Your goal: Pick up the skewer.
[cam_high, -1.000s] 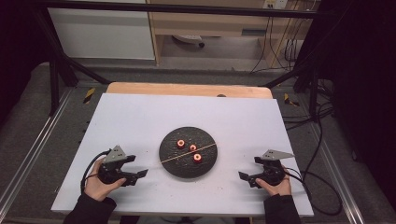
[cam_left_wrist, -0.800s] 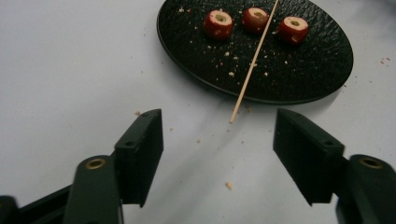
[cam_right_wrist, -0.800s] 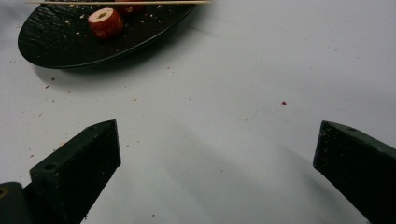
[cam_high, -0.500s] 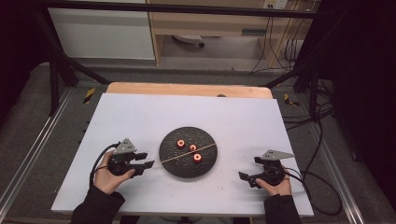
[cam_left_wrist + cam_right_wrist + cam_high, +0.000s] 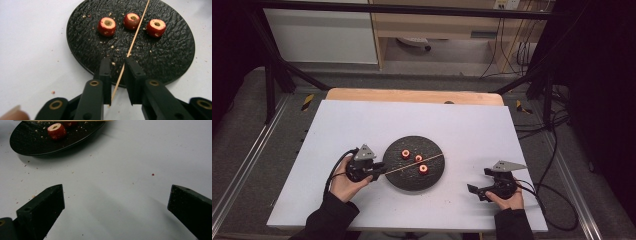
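A round black plate [image 5: 412, 186] in the middle of the white table holds three cored red fruit pieces [image 5: 107, 25] [image 5: 132, 20] [image 5: 156, 27]. A thin wooden skewer [image 5: 412, 164] lies slanted across the plate, its near end sticking out over the left rim. My left gripper [image 5: 379, 171] is at that rim. Its jaws have just been closing and stand a narrow gap apart around the skewer's end [image 5: 117, 82], which runs close to one jaw without being pinched. My right gripper [image 5: 478, 181] rests wide open on bare table, right of the plate.
Crumbs are scattered on the plate [image 5: 87, 45] and on the table [image 5: 362, 125] around it. The plate's edge [image 5: 30, 142] with one fruit piece [image 5: 57, 130] lies ahead and left of my right gripper [image 5: 116, 191]. A wooden strip runs along the table's far edge.
My left gripper has moved right to the plate's left rim, and its jaws have narrowed around the skewer's end. The right gripper has stayed put.
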Available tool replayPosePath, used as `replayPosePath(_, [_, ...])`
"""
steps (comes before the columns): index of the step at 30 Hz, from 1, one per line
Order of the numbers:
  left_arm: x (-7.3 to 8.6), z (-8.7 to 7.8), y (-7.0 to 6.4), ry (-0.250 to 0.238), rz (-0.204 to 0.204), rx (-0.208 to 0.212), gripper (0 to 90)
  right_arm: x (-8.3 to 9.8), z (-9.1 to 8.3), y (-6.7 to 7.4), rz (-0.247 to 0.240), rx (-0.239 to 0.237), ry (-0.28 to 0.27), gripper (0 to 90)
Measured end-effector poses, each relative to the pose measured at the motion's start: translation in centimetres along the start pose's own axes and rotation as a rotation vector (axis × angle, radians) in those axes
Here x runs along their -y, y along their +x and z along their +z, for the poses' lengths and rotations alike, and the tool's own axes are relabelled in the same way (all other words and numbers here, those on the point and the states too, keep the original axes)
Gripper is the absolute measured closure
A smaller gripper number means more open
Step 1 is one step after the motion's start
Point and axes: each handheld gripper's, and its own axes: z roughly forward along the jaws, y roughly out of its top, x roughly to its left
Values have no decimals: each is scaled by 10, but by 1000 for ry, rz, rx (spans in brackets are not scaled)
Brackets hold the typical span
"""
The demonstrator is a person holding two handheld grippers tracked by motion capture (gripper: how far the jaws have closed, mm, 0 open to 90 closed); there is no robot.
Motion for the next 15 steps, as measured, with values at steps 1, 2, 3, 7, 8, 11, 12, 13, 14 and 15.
replayPosePath(1, [0, 0, 0, 0, 0, 0, 786, 0, 0, 0, -3, -1, -1, 15])
replayPosePath(2, [-1, 2, 0, 1, -3, 0, 786, 0, 0, 0, -3, -1, -1, 15])
replayPosePath(3, [-2, 4, 0, 4, -7, 1, 799, 0, 0, 0, -4, 0, 0, 15])
replayPosePath(7, [-4, 13, -1, 24, -14, -2, 871, 0, 0, 0, -3, 1, 0, 15])
replayPosePath(8, [-5, 17, -1, 31, -16, -3, 885, 0, 0, 0, -1, 1, -1, 15])
replayPosePath(11, [-6, 22, -1, 39, -21, -5, 898, 0, 0, 0, -1, -2, 0, 15])
replayPosePath(12, [-6, 24, 0, 43, -19, -8, 899, 0, 0, 0, 2, -2, -1, 15])
replayPosePath(13, [-6, 24, 0, 43, -19, -8, 899, 0, 0, 0, 0, -3, 0, 15])
replayPosePath(14, [-6, 26, -1, 46, -19, -7, 899, 0, 0, 0, 0, -3, 2, 15])
replayPosePath(15, [-6, 27, -1, 47, -19, -6, 899, 0, 0, 0, 0, -3, 3, 15])
